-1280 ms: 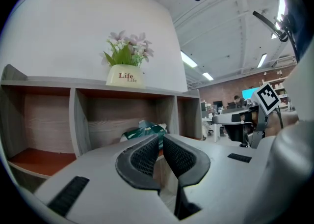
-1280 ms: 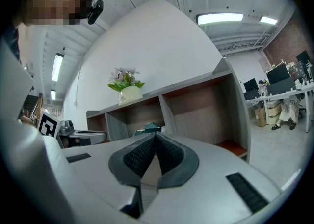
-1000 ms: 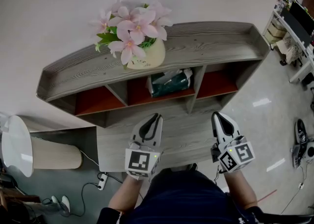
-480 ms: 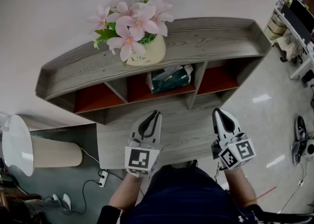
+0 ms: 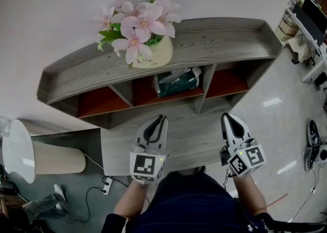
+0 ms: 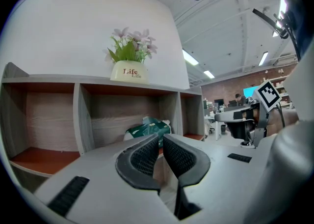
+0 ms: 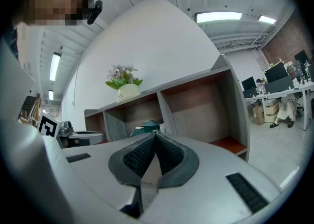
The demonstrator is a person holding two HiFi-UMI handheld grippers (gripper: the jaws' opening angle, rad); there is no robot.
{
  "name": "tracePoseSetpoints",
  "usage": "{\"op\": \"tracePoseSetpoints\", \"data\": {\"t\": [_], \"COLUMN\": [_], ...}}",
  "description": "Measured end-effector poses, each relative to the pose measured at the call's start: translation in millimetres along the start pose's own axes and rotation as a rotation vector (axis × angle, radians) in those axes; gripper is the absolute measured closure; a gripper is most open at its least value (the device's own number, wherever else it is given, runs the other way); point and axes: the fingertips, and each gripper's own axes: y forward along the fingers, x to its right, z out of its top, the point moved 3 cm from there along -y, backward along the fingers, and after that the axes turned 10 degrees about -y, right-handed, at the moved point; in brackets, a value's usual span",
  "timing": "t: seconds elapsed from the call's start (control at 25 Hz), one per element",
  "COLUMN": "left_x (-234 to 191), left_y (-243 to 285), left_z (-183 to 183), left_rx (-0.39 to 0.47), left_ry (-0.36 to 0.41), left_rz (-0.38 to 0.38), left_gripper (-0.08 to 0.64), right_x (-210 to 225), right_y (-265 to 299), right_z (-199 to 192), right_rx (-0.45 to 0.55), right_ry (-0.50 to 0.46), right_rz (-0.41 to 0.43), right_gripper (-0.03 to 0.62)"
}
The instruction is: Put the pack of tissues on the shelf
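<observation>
Inside the shelf [image 5: 214, 38], middle bay, the tissues [image 5: 176, 82] lay crosswise, straight ahead of the left gripper [image 5: 160, 120], farther from the right gripper [image 5: 226, 118], both empty, jaws together, before it.

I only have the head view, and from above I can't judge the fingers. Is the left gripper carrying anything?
Observer: No. In its own view the left gripper has its fingers shut with nothing between them.
Operator: And the right one?
Observer: The right gripper is shut too, its fingers meeting at the tips, empty.
Operator: Looking down, I can't tell if there's room above the pack of tissues.
Observer: There is. In the left gripper view it lies low on the floor of the middle compartment of the shelf, with open space above it.
</observation>
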Motion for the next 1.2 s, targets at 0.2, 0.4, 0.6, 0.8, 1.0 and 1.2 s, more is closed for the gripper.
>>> {"op": "tracePoseSetpoints", "data": {"t": [0.2,0.4,0.6,0.8,1.0,1.2], "left_x": [-0.1,-0.6,-0.4,-0.7,-0.9,-1.5], "left_y": [-0.1,-0.7,-0.1,0.1,1.4,3.5], "left_z": [-0.3,-0.3,-0.1,-1.5,-3.3,-2.5], "left_rx": [0.000,0.001,0.001,-0.004,-0.010,-0.009], "left_ry": [0.001,0.005,0.005,0.005,0.006,0.010], "left_rz": [-0.001,0.003,0.002,-0.001,-0.003,-0.009], "left_gripper": [0.518,0.518,0.518,0.518,0.518,0.518], "right_x": [0.1,-0.2,-1.1,-1.8,-1.2,-1.5], "right_y": [-0.4,-1.2,-0.6,-0.3,-0.5,-1.4], "right_z": [0.2,0.7,2.7,1.3,-0.6,0.1], "right_rx": [0.002,0.004,0.013,0.012,0.006,0.008], "right_ry": [0.000,-0.001,-0.007,-0.005,0.000,0.000], "right_rz": [-0.002,-0.001,0.006,0.007,0.005,0.001], "right_gripper": [0.581,0.581,0.581,0.581,0.581,0.581]}}
